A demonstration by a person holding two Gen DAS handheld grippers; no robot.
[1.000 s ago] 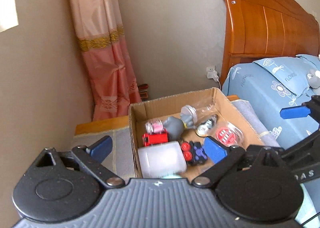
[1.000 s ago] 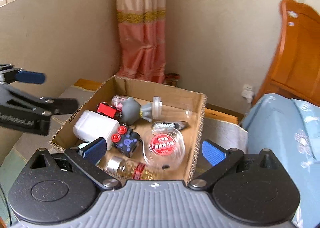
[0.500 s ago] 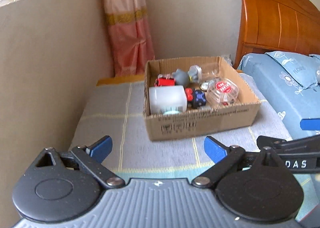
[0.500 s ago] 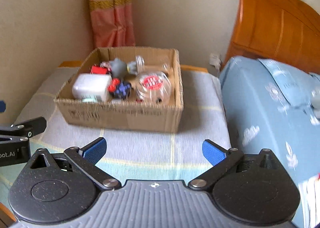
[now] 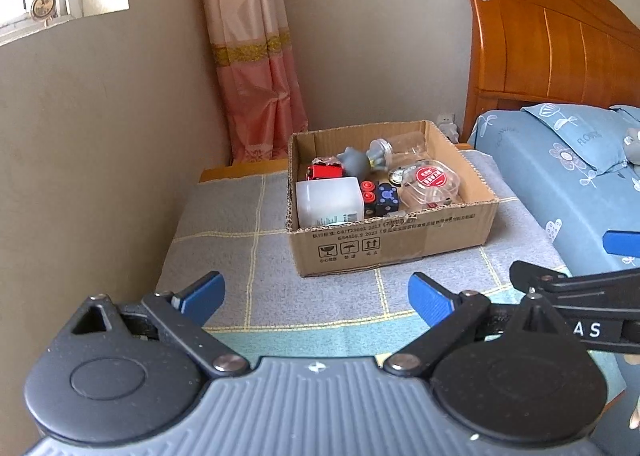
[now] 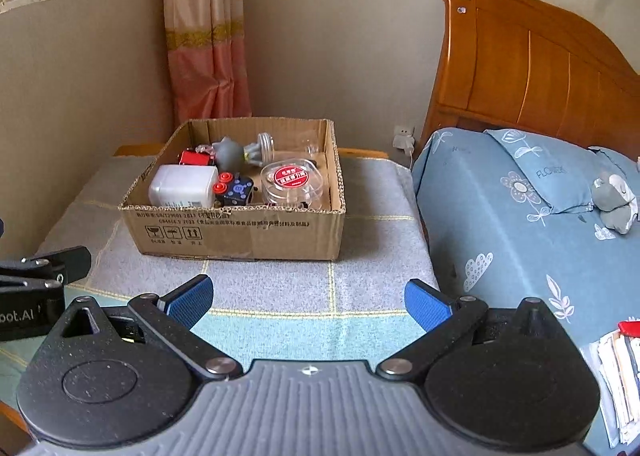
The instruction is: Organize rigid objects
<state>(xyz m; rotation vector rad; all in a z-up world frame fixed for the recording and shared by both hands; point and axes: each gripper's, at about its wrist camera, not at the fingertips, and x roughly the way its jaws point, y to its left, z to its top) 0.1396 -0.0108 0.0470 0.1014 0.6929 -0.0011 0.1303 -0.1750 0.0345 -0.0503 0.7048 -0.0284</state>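
Observation:
A cardboard box (image 5: pixel 400 244) (image 6: pixel 240 232) stands on a cloth-covered table. In it lie a white plastic bottle (image 5: pixel 328 199) (image 6: pixel 182 185), a red toy car (image 5: pixel 324 171), a grey toy (image 5: pixel 354 161), a dark blue cube with red buttons (image 5: pixel 380 197) (image 6: pixel 236 187), a clear round case with a red label (image 5: pixel 430 185) (image 6: pixel 290 179) and a clear jar (image 5: pixel 396 145). My left gripper (image 5: pixel 316 296) and right gripper (image 6: pixel 308 296) are both open and empty, held back from the box over the table's near part.
The table (image 5: pixel 240 256) is covered by a grey and green checked cloth. A bed with blue bedding (image 6: pixel 520 215) and a wooden headboard (image 6: pixel 520 55) stands on the right, a wall on the left, a pink curtain (image 5: pixel 256 55) behind. Papers (image 6: pixel 616 368) lie at lower right.
Both grippers have pulled back and away from the box, which now sits farther off. Both stay open and empty. The box's contents have not moved.

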